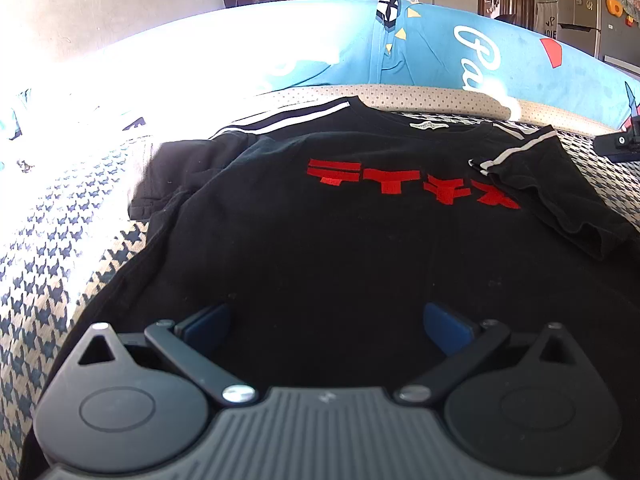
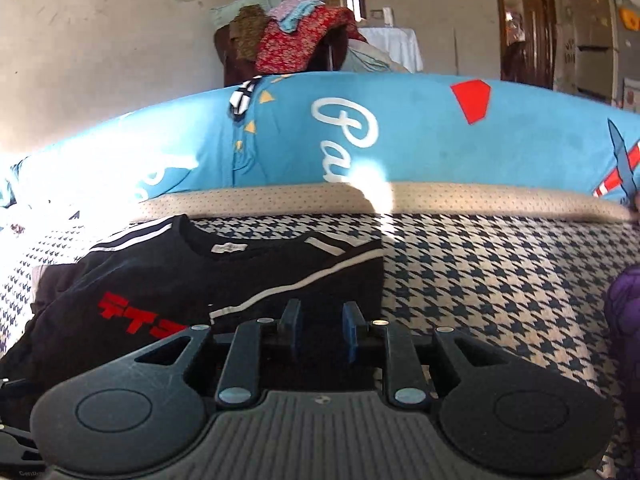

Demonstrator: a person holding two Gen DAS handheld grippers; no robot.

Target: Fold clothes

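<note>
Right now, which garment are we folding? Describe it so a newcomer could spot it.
On the houndstooth bed cover, before the blue pillow, lies a black T-shirt. Red block characters across its chest and white shoulder stripes distinguish it.

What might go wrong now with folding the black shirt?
1. The right sleeve is folded in but rumpled; another fold may trap the wrinkles.
2. The left gripper is open over the shirt, holding nothing; closing there could pinch both layers.
3. The right gripper is narrowly open at the shirt's edge, with dark cloth between its fingers, so its hold may be loose.
</note>
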